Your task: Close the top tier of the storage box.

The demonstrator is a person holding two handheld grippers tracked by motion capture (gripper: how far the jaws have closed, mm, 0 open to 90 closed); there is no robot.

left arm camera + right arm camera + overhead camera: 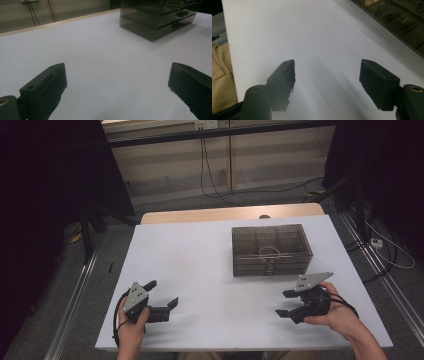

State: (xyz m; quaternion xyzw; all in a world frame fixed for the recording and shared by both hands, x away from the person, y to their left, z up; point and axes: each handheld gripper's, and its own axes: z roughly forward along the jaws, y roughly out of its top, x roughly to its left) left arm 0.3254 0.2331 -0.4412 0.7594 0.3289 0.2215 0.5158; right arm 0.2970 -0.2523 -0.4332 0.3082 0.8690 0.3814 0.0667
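A smoky see-through drawer box [271, 250] stands on the white table [200, 265], right of centre toward the far side. It has small drawers with handles on its front, and a thin ring lies on its lid. My left gripper [162, 293] rests near the front left, held by a hand, jaws wide open with nothing between them. My right gripper [283, 303] sits at the front right, just in front of the box, also open and empty. The box [160, 20] is far off to the upper right of the left gripper [116, 70]. The right gripper [327, 63] points across bare table, with the box [402, 22] at the top right.
A wooden strip [230, 213] edges the table's far side. Cables [215, 185] run over the floor beyond it, with dark stands at both sides. Metal rails [75, 295] flank the table. A beige garment [219, 75] is at the table's near edge.
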